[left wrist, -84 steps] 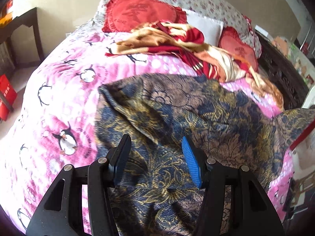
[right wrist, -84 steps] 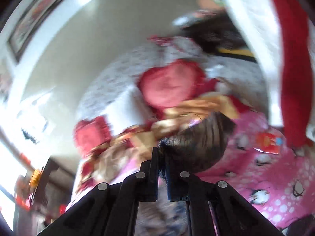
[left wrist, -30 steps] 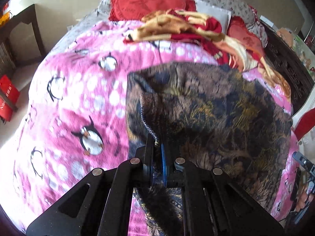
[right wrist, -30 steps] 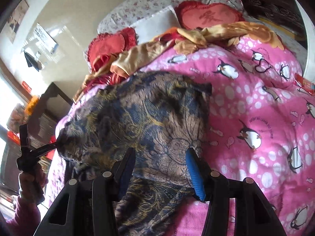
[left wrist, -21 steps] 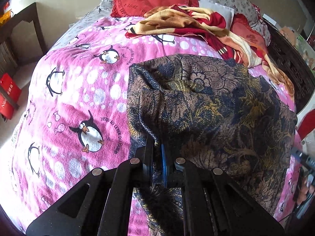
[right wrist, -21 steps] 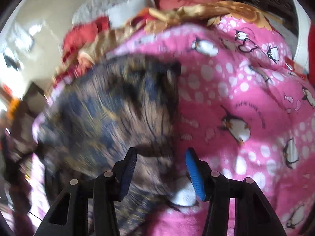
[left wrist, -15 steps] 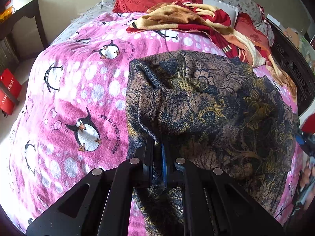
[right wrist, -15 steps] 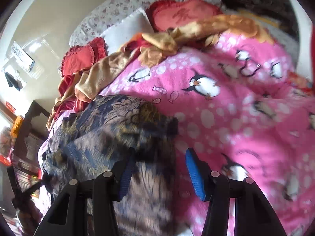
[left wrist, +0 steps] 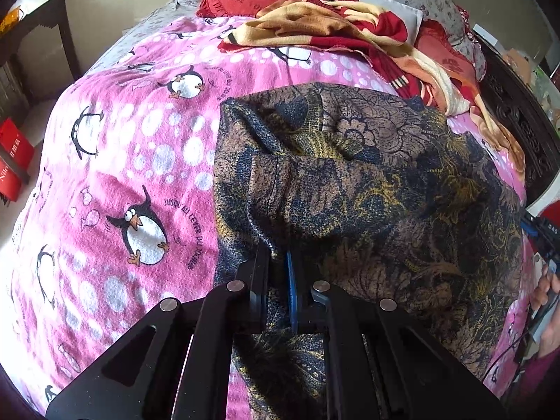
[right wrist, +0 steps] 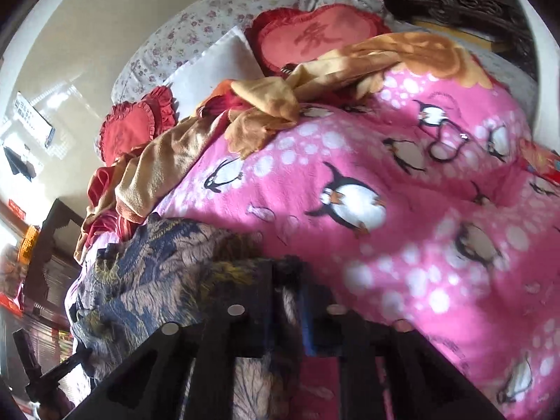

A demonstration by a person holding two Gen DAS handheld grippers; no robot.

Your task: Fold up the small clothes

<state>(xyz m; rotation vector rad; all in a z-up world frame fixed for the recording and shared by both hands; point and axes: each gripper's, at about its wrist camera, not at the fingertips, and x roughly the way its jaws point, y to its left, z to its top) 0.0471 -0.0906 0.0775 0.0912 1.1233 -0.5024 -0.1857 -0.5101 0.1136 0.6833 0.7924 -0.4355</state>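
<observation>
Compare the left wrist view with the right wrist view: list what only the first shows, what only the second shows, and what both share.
Only the left wrist view: the left gripper shut on an edge of the dark paisley garment, most of that garment spread out, and a red box on the floor.

Only the right wrist view: the right gripper with the garment's corner between its fingers, and a pair of glasses on the blanket.

Both: the pink penguin blanket, the red heart cushions, and the crumpled orange-and-red blanket.
</observation>
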